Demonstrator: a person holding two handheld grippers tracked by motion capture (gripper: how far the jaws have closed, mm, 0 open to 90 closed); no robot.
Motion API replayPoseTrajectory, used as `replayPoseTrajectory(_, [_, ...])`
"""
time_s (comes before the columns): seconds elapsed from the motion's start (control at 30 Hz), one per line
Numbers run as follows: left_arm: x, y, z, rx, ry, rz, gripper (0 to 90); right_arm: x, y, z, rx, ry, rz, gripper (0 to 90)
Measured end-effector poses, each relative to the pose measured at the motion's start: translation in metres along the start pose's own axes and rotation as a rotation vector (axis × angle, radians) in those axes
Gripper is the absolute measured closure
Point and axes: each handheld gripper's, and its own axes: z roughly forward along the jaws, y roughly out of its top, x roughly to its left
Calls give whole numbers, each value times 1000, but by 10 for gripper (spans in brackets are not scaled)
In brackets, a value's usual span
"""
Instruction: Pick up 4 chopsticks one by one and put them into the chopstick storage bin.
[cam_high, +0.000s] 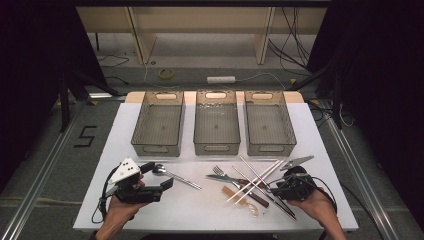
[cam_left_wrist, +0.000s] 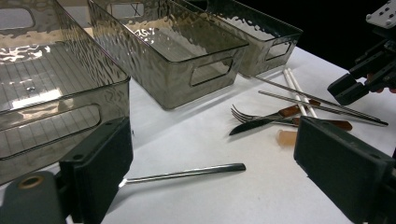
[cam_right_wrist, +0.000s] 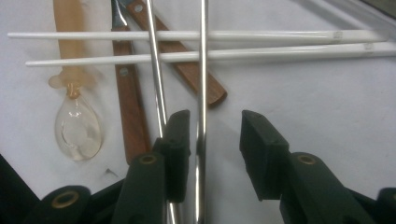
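We are at the grasp step: our right gripper (cam_right_wrist: 212, 140), jaws apart, straddles one metal chopstick (cam_right_wrist: 201, 70) at the table's near right. Next, clamp squarely and lift.

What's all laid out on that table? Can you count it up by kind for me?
Bins: 3
Metal chopsticks: 2
White chopsticks: 2
Spoons, one metal, one clear plastic: 2
Fork: 1
Knife: 1
Total: 11
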Motion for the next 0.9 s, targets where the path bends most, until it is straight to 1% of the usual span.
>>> replayPoseTrajectory(0.2, [0, 0, 0, -1, 0, 0, 113, 2, 0, 5, 23, 8, -9, 712])
replayPoseTrajectory(0.37, [-1, 0, 0, 0, -2, 2, 113, 2, 0, 10, 43, 7, -10, 743])
replayPoseTrajectory(0.47, [-1, 0, 0, 5, -2, 8, 114, 2, 0, 13, 56, 7, -20, 764])
replayPoseTrajectory(0.53, [-1, 0, 1, 2, -2, 5, 114, 2, 0, 14, 63, 6, -20, 780])
replayPoseTrajectory(0.7, [-1, 0, 0, 2, -1, 5, 114, 1, 1, 15, 67, -3, -20, 842])
replayPoseTrajectory(0.83, [-2, 0, 0, 6, -2, 11, 114, 0, 1, 14, 59, -8, -24, 851])
replayPoseTrajectory(0.9, [-2, 1, 0, 0, -1, 7, 114, 1, 1, 11, 52, -10, -31, 854])
